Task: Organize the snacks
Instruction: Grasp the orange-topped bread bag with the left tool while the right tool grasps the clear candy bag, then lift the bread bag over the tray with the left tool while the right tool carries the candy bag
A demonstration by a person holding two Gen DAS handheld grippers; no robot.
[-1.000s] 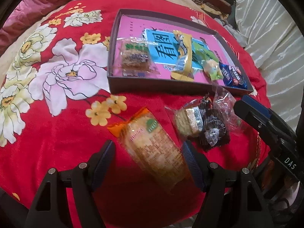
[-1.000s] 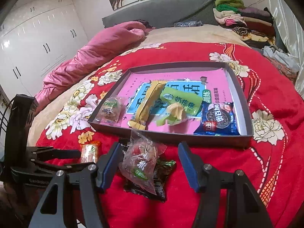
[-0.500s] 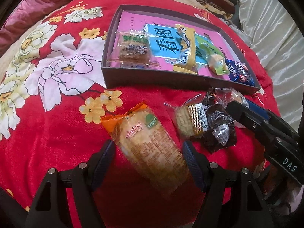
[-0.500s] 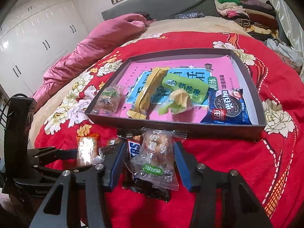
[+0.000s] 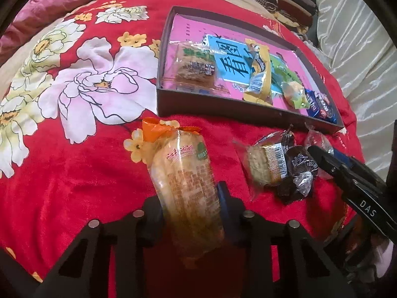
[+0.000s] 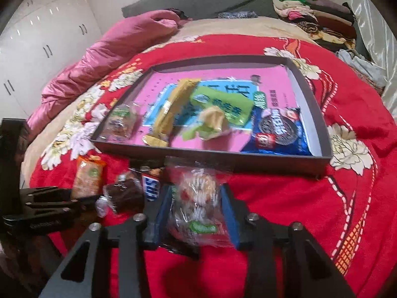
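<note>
My left gripper (image 5: 191, 196) is shut on a long orange-ended bread packet (image 5: 184, 173) that lies on the red blanket. My right gripper (image 6: 197, 203) is shut on a clear packet of round pastry (image 6: 198, 198), just in front of the dark tray (image 6: 223, 160). The tray (image 5: 223, 110) has a pink lining and holds several snacks: a clear cake packet (image 5: 193, 68), a yellow bar (image 5: 259, 74), a green packet (image 6: 223, 104) and a blue Oreo pack (image 6: 278, 134). The right gripper shows in the left wrist view (image 5: 320, 159).
Loose snacks lie between the grippers: a wafer packet (image 5: 265, 164), a dark chocolate cake (image 5: 297, 173) and a Snickers bar (image 6: 151, 188). A pink quilt (image 6: 111, 49) lies far left, folded clothes (image 6: 315, 17) at the back right, white wardrobes (image 6: 37, 29) on the left.
Both grippers have closed, the left on the bread packet and the right on the clear pastry packet. Both moved closer to the tray.
</note>
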